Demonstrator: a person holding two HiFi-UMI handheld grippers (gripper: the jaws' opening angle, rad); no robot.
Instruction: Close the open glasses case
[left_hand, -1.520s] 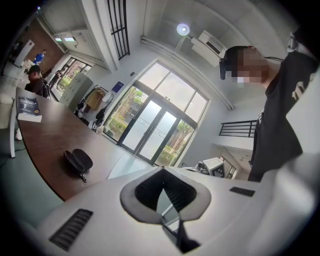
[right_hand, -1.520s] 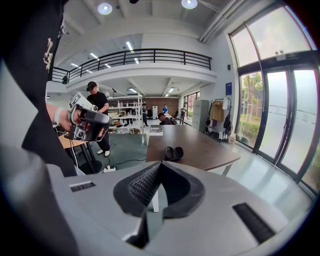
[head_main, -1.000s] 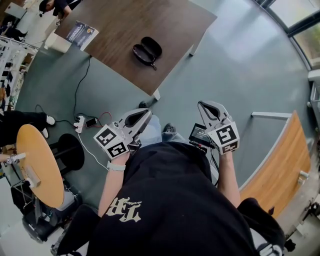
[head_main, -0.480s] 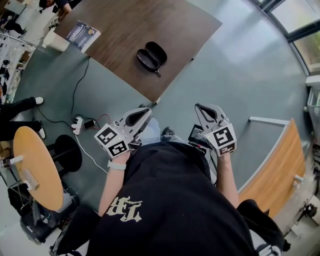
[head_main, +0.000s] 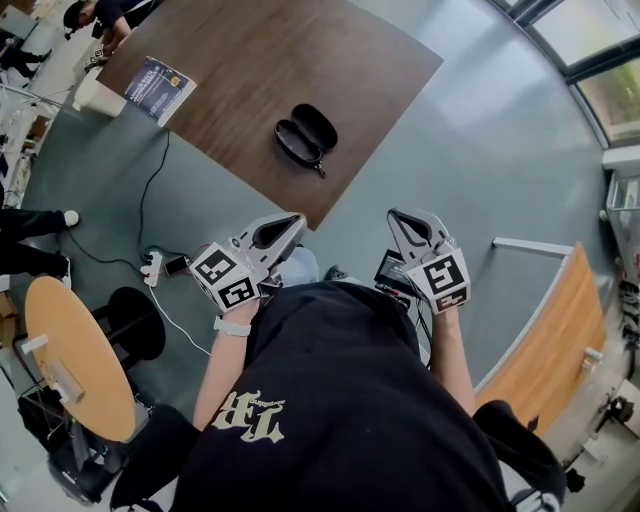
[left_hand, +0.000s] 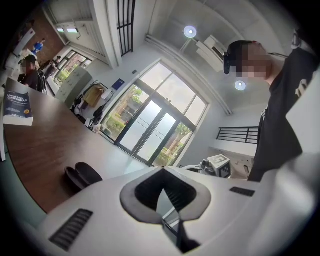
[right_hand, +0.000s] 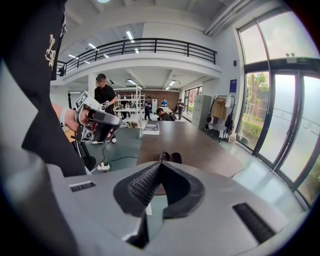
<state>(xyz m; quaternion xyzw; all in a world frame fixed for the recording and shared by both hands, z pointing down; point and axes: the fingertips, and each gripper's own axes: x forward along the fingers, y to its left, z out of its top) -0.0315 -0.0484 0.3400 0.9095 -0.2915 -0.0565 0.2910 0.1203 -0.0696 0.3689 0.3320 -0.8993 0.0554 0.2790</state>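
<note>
Both closed, left tool (head_main: 297, 219), right tool (head_main: 394, 215), glasses case (head_main: 306, 134) open on table (head_main: 250, 70)

Glasses case (head_main: 306, 133): black, oval, hinged shell. State: open, both halves lying side by side, interiors up. Location: on the brown table (head_main: 250, 70), near its front corner.

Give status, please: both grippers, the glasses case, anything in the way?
Left gripper shut, empty, near body. Right gripper same. Glasses case open on table, untouched. Path to it looks clear.
</note>
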